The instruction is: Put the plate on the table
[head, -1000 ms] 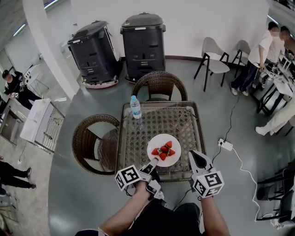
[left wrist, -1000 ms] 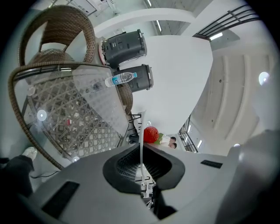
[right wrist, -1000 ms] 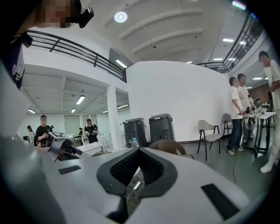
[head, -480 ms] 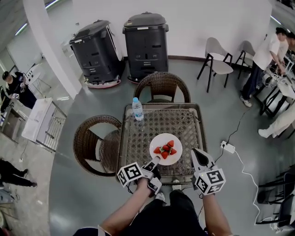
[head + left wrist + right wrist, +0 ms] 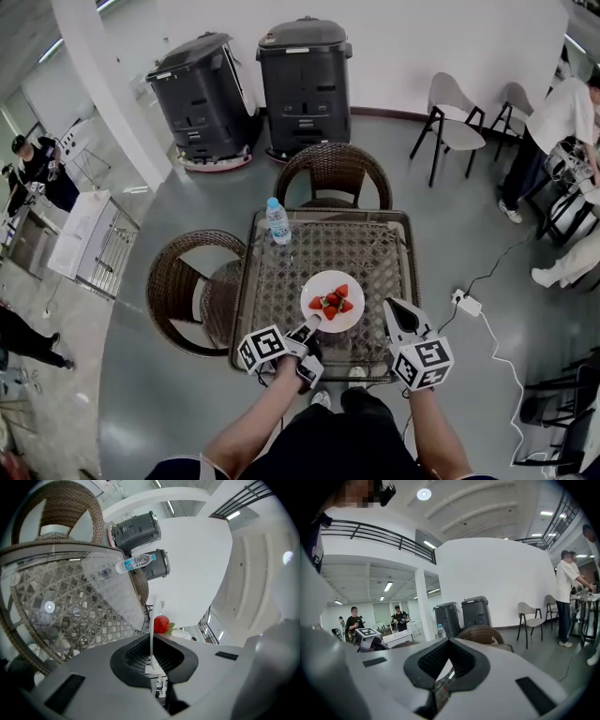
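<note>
A white plate with several strawberries is over the near half of the glass-topped wicker table. I cannot tell whether it rests on the glass. My left gripper is shut on the plate's near rim. In the left gripper view the plate shows edge-on between the jaws, with one strawberry beyond it. My right gripper hovers at the table's near right corner, right of the plate, shut and empty. The right gripper view shows the same gripper holding nothing.
A water bottle stands at the table's far left corner. Wicker chairs sit behind the table and to its left. Two black machines stand by the wall. A power strip and cable lie on the floor to the right.
The plate and both grippers keep their places relative to the table. Only the head view has shifted slightly, and people at the far right have moved.
</note>
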Tool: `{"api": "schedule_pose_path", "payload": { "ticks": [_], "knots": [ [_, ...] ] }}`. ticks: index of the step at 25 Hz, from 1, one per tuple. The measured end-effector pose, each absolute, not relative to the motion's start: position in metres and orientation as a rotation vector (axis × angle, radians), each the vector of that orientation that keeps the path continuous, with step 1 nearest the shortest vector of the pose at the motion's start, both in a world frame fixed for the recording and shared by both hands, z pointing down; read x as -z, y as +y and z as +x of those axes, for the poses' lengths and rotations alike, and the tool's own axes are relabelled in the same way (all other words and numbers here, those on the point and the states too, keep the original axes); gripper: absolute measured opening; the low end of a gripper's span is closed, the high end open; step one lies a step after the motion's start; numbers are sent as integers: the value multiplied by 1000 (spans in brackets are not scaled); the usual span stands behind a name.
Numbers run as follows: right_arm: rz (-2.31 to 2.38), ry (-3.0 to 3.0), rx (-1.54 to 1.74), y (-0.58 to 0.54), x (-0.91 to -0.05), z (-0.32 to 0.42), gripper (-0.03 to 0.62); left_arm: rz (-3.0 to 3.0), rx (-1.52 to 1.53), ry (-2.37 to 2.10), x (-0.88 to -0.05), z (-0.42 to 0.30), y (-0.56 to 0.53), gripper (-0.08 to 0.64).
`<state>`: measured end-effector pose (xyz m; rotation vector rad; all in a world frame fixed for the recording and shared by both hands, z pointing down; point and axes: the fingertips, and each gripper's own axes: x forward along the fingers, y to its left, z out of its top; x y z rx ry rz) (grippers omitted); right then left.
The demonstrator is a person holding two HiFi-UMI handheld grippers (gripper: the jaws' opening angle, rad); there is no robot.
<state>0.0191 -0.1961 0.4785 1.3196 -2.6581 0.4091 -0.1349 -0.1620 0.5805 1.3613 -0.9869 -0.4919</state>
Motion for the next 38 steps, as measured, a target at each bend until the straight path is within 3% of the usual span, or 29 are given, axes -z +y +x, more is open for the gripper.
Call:
{"api": "schedule_pose_path", "payload": {
  "ticks": [15,28,38],
  "knots": [
    [1208,-2596,-502,-227,-529,16,5,1296,470,-1047,-690,-144,-200,15],
    [1262,-2493,-572,-238,-558,52,5,1267,342,-939,-744,-65,-223,15],
    [1298,-2455,-610,-246,-575,74,5,1245,267,-942,-766,-43,-242,15]
  ]
}}
